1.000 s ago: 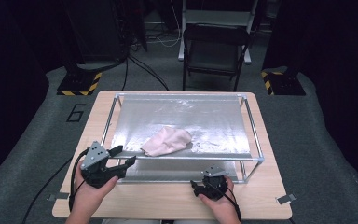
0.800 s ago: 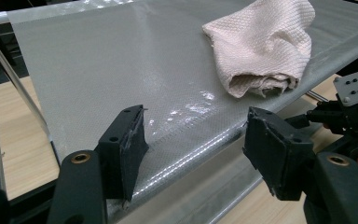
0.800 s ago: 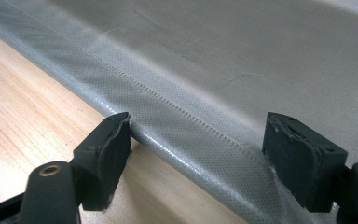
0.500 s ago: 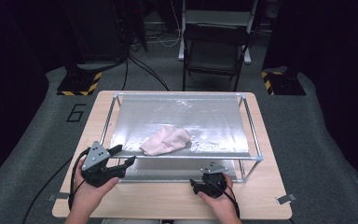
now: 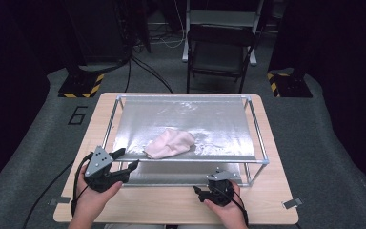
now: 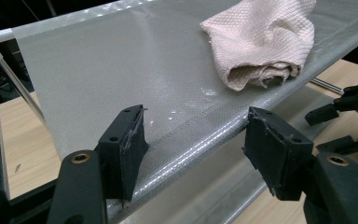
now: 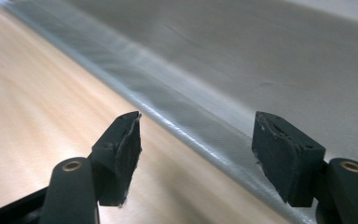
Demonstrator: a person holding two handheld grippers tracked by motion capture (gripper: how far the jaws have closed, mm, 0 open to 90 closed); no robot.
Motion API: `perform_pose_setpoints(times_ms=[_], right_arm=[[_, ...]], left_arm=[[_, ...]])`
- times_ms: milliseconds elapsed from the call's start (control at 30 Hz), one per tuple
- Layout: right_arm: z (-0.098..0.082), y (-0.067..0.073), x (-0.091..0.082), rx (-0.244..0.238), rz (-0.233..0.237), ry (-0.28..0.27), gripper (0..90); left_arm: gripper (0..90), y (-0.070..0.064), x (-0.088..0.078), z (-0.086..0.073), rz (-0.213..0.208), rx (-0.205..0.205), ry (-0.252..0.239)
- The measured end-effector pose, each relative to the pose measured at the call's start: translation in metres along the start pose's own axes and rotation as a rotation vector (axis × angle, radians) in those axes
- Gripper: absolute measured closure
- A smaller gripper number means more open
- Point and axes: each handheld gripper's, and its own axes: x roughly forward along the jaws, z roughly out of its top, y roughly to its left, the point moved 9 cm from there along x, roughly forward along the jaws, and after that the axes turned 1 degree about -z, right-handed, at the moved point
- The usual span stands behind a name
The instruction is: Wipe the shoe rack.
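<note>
My left gripper (image 5: 124, 160) sits at the lower left of the high view, jaws spread wide and empty, poking in just at the near rail of the rack (image 5: 259, 143). In the left gripper view the cloth (image 6: 263, 44) lies crumpled at the upper right, on the grey mesh sheet (image 6: 102, 70), well ahead of my jaws. My right gripper (image 5: 201, 193) rests low at the bottom centre-right of the high view, over the worktop (image 5: 171, 205), jaws also parted with nothing between them. To do this well, I reckon I should bring the left one across toward the cloth's near folded edge, come in low over the mesh, and pinch a thick bunch rather than one thin layer, keeping clear of the rail. Count: one cloth, one rack, one mesh sheet, two grippers, and one chair (image 5: 219, 47) beyond at the top.
</note>
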Motion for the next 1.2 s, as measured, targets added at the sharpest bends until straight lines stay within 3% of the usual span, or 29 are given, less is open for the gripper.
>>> perform_pose_setpoints(times_ms=[33, 100, 133, 400, 767, 967, 1200], right_arm=[[0.002, 0.003, -0.003, 0.015, 0.011, -0.008, 32.1], [0.006, 0.004, -0.012, -0.021, 0.016, -0.01, 32.1], [0.009, 0.008, -0.016, 0.0, 0.036, -0.021, 32.1], [0.037, 0.025, -0.052, -0.013, 0.129, -0.043, 32.2], [0.068, 0.047, -0.093, -0.099, 0.214, -0.055, 33.4], [0.098, 0.045, -0.114, -0.122, 0.217, -0.105, 33.3], [0.118, 0.036, -0.117, -0.136, 0.206, -0.115, 33.3]], left_arm=[[37.9, 0.0, 0.0, 0.0, 0.0, -0.003, -0.001], [37.9, 0.0, 0.001, 0.0, 0.002, -0.006, -0.005], [37.9, 0.0, 0.001, 0.0, 0.002, -0.004, -0.005], [38.2, 0.001, 0.0, 0.001, -0.013, -0.028, -0.007], [38.2, 0.002, 0.0, 0.001, -0.016, -0.03, -0.005], [38.2, 0.001, 0.0, 0.001, -0.015, -0.029, -0.003], [38.2, 0.002, 0.001, 0.001, -0.018, -0.028, -0.004]])
